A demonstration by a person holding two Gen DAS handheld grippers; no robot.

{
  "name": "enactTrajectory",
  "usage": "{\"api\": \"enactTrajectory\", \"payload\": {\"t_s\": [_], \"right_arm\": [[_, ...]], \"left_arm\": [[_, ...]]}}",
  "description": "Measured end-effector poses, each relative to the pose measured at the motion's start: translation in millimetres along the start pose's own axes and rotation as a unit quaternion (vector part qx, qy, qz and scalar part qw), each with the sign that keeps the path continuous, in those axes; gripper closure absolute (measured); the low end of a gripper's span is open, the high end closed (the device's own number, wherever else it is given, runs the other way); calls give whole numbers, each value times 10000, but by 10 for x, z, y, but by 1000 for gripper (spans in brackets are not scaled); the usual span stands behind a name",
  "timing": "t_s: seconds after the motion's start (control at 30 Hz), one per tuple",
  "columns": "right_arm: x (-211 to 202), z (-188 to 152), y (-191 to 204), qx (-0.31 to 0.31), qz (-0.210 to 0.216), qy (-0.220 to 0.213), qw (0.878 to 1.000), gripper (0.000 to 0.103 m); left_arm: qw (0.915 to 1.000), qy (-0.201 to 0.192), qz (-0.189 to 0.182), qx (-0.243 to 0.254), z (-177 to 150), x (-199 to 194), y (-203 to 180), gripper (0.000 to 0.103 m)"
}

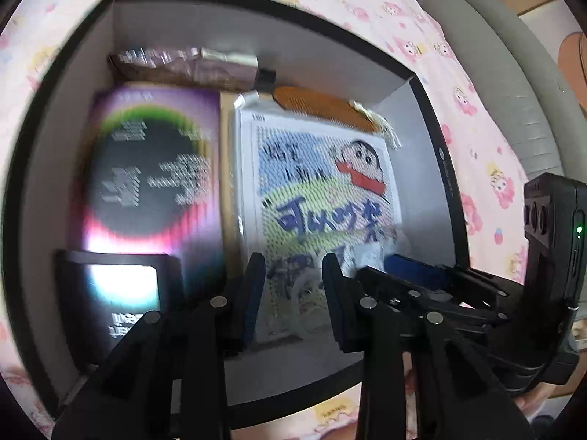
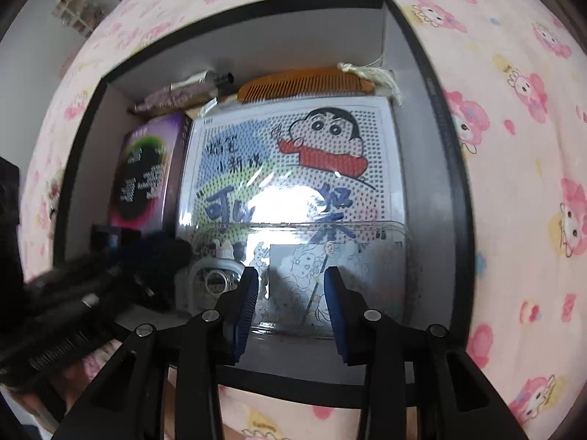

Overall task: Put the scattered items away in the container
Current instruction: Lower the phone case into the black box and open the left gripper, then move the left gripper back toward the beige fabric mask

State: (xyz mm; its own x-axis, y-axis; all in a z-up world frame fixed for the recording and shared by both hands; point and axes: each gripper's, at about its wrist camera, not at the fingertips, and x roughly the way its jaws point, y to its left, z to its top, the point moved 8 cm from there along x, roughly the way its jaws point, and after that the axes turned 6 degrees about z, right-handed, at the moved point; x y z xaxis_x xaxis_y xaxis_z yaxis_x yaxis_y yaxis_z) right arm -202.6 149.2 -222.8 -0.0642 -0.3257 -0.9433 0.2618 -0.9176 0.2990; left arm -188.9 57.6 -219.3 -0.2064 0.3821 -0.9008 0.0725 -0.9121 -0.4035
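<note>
A black-rimmed box (image 1: 445, 168) (image 2: 445, 139) sits on the pink sheet. Inside lie a cartoon bead-art pack (image 1: 319, 187) (image 2: 293, 168), a purple box (image 1: 154, 168) (image 2: 146, 168), an orange comb (image 1: 323, 108) (image 2: 304, 82), a foil tube (image 1: 183, 62) (image 2: 183, 91) and a small black packet (image 1: 117, 297). A clear plastic case (image 2: 330, 278) with line drawings lies at the near end. My left gripper (image 1: 293, 293) is open and empty over the box. My right gripper (image 2: 290, 304) is open above the clear case; it also shows in the left wrist view (image 1: 422, 278).
A pink cartoon-print sheet (image 2: 513, 146) (image 1: 477, 139) surrounds the box. A grey cushion (image 1: 495, 73) lies at the far right. A shelf with small items (image 2: 77, 11) stands at the far left. The left gripper's blurred body (image 2: 91, 286) lies at the box's left.
</note>
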Motion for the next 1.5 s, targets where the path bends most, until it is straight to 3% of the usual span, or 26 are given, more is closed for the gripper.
{"api": "enactTrajectory", "payload": {"t_s": [0.1,0.3,0.33,0.4,0.47,0.63,0.9,1.17,1.5], "right_arm": [[5,4,4,2,49,3,10000,64],[-74,-52,-38,248,165,-249,9992,65],[-114,-68,-26,245,150,-359,9989,65],[-219,-93,-15,237,-11,-655,9976,65],[-321,-102,26,170,-253,-1009,9944,64],[-616,-111,169,5,-498,-1771,9829,64],[-1003,-384,476,-63,-172,-2347,9719,64],[-1242,-565,897,-303,-20,-2505,9677,64],[-1023,-603,1627,-876,25,-2346,9681,64]], "left_arm": [[9998,147,-157,-23,-22,102,-44,72],[9996,25,-277,99,-25,40,-90,67],[9996,-77,-233,128,-32,-19,-93,65],[9992,-346,-85,198,-54,-167,-108,51],[9975,-650,-20,282,-66,-351,-125,46],[9876,-1405,371,594,-117,-780,-165,46],[9761,-1796,237,1201,-309,-1269,-259,46],[9667,-2170,276,1330,-499,-1720,-106,46],[9667,-2337,481,923,-618,-2029,576,46]]}}
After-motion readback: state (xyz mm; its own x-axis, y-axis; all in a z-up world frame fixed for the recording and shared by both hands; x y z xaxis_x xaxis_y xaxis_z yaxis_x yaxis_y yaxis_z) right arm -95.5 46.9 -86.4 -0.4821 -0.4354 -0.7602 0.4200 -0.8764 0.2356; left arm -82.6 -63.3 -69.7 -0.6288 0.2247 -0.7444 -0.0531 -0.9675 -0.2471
